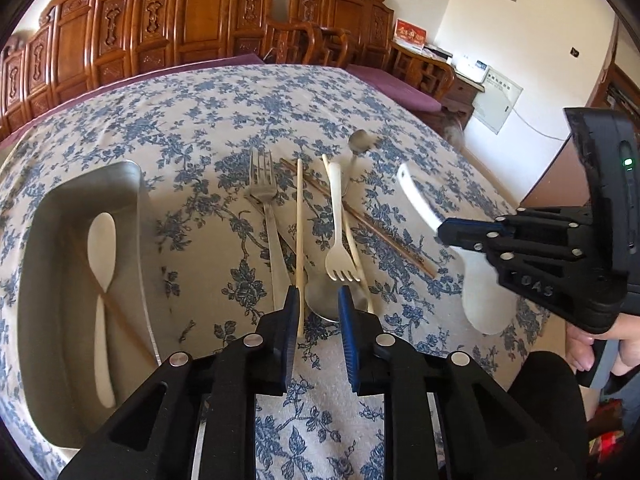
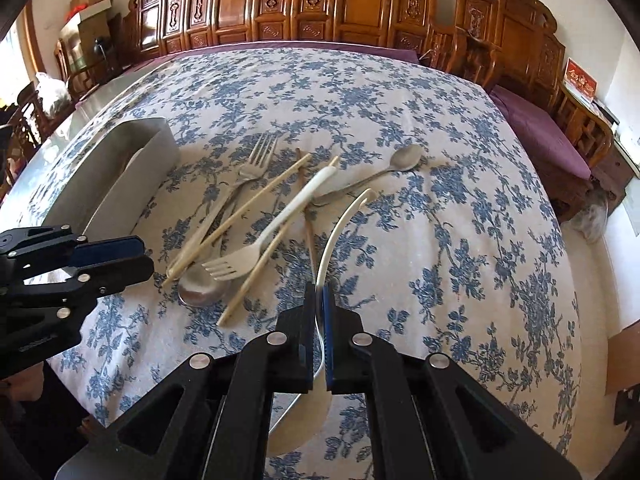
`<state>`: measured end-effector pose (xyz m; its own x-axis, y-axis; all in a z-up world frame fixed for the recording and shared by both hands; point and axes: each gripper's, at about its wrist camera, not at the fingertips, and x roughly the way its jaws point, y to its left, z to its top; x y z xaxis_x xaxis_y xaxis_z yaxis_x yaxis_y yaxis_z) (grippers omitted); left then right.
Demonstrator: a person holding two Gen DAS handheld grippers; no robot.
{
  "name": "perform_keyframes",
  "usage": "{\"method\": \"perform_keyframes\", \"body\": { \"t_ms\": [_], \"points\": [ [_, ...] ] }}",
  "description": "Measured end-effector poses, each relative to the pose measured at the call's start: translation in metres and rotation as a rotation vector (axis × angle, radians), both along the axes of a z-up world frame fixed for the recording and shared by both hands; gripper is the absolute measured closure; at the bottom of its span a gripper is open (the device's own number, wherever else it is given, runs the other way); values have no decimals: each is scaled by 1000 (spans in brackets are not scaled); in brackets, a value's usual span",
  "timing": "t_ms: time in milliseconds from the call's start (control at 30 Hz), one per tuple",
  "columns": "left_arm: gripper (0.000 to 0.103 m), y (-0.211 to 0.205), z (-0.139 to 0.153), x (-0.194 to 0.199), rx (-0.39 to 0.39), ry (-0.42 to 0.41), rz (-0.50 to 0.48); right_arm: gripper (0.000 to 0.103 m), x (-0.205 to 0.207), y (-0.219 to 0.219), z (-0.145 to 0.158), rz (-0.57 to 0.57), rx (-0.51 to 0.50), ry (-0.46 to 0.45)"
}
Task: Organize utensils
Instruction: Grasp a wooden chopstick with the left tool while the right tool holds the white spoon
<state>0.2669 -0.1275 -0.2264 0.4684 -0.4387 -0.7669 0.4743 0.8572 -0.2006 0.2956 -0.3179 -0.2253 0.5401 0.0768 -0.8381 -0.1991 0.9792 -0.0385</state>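
Note:
A pile of utensils lies mid-table: a metal fork (image 1: 262, 192), a pale chopstick (image 1: 299, 220), a white plastic fork (image 1: 338, 240), a brown chopstick (image 1: 380, 236) and a small metal spoon (image 1: 360, 142). My left gripper (image 1: 318, 292) hovers over the near end of the pile, its jaws narrowly apart above a large metal spoon's bowl (image 1: 320, 300), gripping nothing. My right gripper (image 2: 318, 312) is shut on a white spoon (image 2: 340, 232), lifted off the cloth; it also shows in the left wrist view as the white spoon (image 1: 416, 196).
A metal tray (image 1: 132, 184) stands at the left, holding a white spoon (image 1: 102, 264) and a brown chopstick. The floral tablecloth (image 2: 440, 160) covers the table. Carved wooden benches (image 2: 360, 4) with purple cushions line the far side. A hand (image 1: 592, 344) grips the right tool.

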Motion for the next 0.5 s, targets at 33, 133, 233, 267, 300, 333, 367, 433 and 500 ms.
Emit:
{"method": "perform_keyframes", "body": {
  "t_ms": [33, 133, 233, 267, 300, 333, 367, 433, 500],
  "points": [
    [85, -1, -3, 1, 7, 6, 2, 99, -1, -2, 0, -1, 3, -2],
    [85, -6, -15, 5, 36, 24, 0, 99, -5, -5, 0, -1, 8, -4],
    [85, -9, -21, 5, 62, 26, -4, 99, -9, -5, -1, 9, 9, -7],
    [85, -9, -24, 5, 72, 28, -4, 99, -10, -5, -1, 12, 10, -8],
    [87, -9, -27, 6, 79, 32, -2, 99, -12, -4, -1, 18, 12, -10],
    [88, -8, -30, 6, 83, 34, 3, 98, -13, -3, -1, 21, 15, -12],
    [88, -8, -31, 6, 87, 31, 6, 99, -14, -3, -1, 23, 20, -14],
    [97, -8, -32, 7, 97, 32, 12, 98, -16, -2, 1, 26, 32, -18],
    [99, -9, -35, 8, 108, 33, 12, 98, -19, -1, 2, 29, 40, -23]
  ]
}}
